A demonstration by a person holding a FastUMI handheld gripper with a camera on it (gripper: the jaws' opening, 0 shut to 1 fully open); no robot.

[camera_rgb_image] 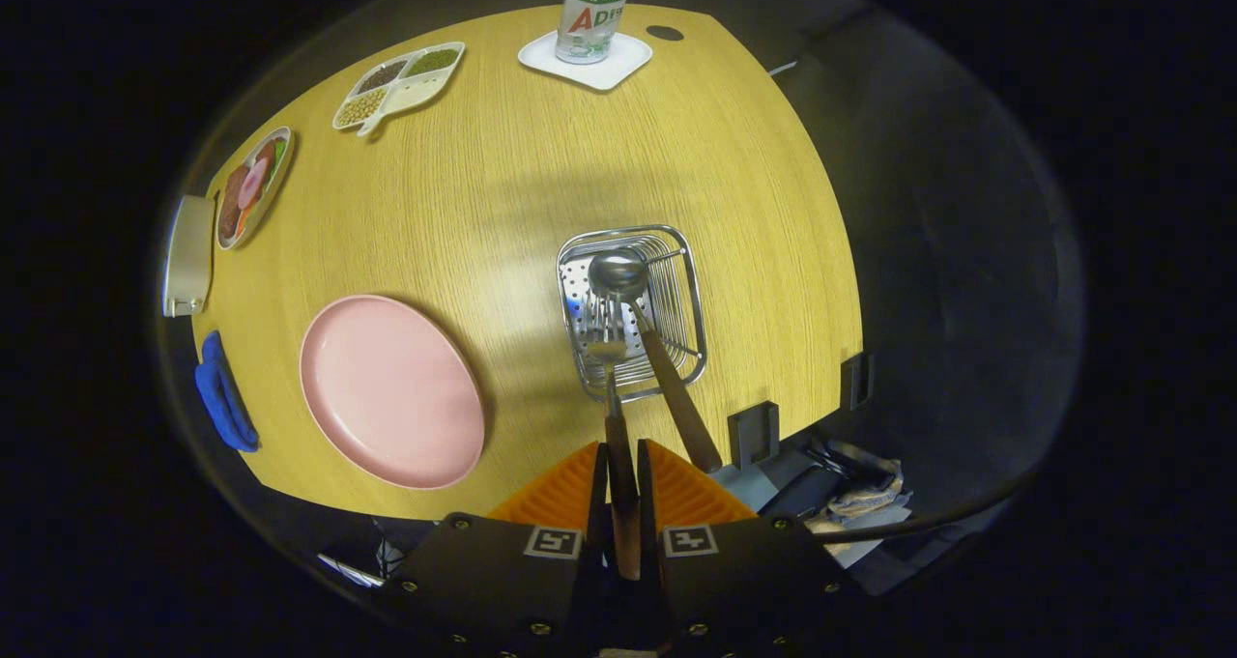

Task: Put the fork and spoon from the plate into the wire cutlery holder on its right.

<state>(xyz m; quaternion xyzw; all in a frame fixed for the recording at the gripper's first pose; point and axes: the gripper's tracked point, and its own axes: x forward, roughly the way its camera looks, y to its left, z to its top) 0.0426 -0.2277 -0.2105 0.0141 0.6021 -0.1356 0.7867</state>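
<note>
The gripper (621, 484) was seen nearest, its two fingers (565, 492) clamped together on the wooden handle of the fork (618, 436), w/ the handle running down between them and past the marker tags. The fork was held nearly upright, tines down, and its head was seen just ahead of the fingers, over the near end of the wire cutlery holder (688, 281); whether the tines had already touched the perforated floor couldn't be told from this angle.

The spoon (646, 339) was already lodged in the holder, bowl down inside the basket, handle leaning out over the near rim and ending just right of the fingers, close beside the fork but apparently not touching it. To the holder's left, well apart, the pink plate (391, 392) lay on the table (541, 146) w/ nothing on it.

So the step in hand was judged to be the last one: spoon done, fork being lowered in. The next move was judged to call for a short straight descent until the tines were bedded, then the fingers being eased apart and lifted straight back, care being taken that the spoon handle wasn't knocked.

Farther off, a blue cloth (224, 397) and a pale flat object (188, 255) sat at the table's left edge, then a dish of toy food (253, 186), a divided tray of beans (398, 85), and farthest a bottle (592, 6) on a white square coaster (618, 64).
</note>
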